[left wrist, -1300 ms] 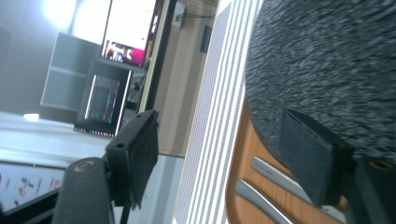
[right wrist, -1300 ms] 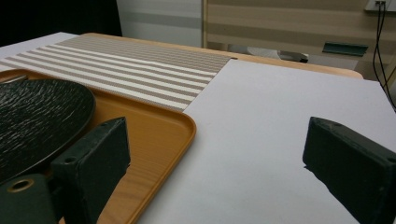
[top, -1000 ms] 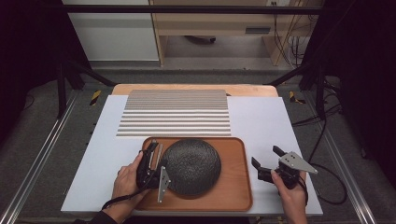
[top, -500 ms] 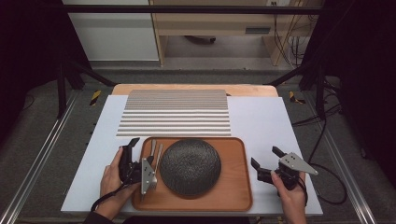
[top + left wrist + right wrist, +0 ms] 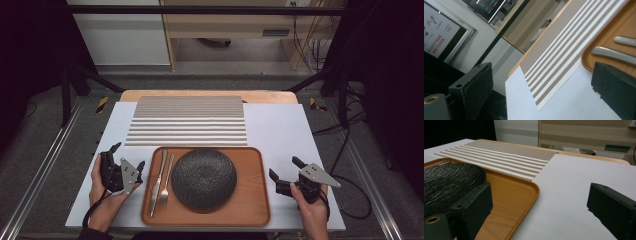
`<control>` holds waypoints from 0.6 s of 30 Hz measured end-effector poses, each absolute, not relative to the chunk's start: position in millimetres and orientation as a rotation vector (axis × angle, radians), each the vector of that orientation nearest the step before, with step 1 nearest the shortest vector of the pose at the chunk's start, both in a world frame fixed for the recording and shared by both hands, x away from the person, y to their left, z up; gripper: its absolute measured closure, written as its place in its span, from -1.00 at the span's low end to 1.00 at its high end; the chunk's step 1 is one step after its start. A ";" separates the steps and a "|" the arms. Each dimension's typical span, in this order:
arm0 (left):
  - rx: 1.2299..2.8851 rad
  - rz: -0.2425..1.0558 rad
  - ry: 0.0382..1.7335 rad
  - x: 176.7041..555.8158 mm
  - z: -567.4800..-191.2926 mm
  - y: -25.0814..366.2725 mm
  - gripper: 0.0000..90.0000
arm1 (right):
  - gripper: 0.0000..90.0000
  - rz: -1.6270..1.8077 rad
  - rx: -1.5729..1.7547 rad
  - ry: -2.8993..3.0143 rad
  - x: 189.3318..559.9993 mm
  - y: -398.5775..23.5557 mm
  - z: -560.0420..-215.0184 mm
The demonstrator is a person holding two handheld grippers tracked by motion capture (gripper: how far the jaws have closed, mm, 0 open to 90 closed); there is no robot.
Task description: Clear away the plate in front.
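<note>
Both grippers, left gripper (image 5: 124, 159) and right gripper (image 5: 284, 169), have just-opened, empty fingers; next, lift the silver metal fork (image 5: 166, 181) gently off the brown wooden tray (image 5: 255, 200).

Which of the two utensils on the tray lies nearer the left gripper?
The knife, at the tray's left edge; the fork lies between it and the plate.

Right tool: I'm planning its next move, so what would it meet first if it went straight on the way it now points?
Likely nothing on the bare white table. The right tool aims just past the tray corner and striped mat, though depth is unclear.
</note>
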State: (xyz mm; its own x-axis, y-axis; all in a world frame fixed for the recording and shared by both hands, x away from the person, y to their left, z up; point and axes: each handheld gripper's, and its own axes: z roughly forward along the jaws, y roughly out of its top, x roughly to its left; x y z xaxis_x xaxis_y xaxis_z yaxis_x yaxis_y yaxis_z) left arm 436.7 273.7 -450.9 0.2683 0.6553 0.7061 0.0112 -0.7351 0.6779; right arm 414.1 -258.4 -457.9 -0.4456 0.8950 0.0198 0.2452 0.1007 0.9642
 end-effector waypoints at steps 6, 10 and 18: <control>1.922 1.452 0.678 437.7 -448.3 285.7 -0.93 | -0.86 1.368 1.117 1.778 414.2 -257.6 -458.4; 1.893 1.414 0.722 439.4 -448.7 294.6 -0.93 | -0.86 1.365 1.121 1.775 414.4 -258.4 -458.6; 1.808 1.300 0.801 439.9 -448.3 306.7 -0.93 | -0.86 1.366 1.121 1.776 414.3 -258.2 -458.6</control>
State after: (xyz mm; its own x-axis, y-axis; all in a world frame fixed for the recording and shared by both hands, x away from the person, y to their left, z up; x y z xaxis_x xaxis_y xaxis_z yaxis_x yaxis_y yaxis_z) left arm 439.9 306.7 -448.3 0.2864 0.8277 0.4825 0.0586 -0.5178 0.8535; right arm 414.3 -258.2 -458.6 -0.4432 0.8962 0.0191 0.2487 0.1024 0.9632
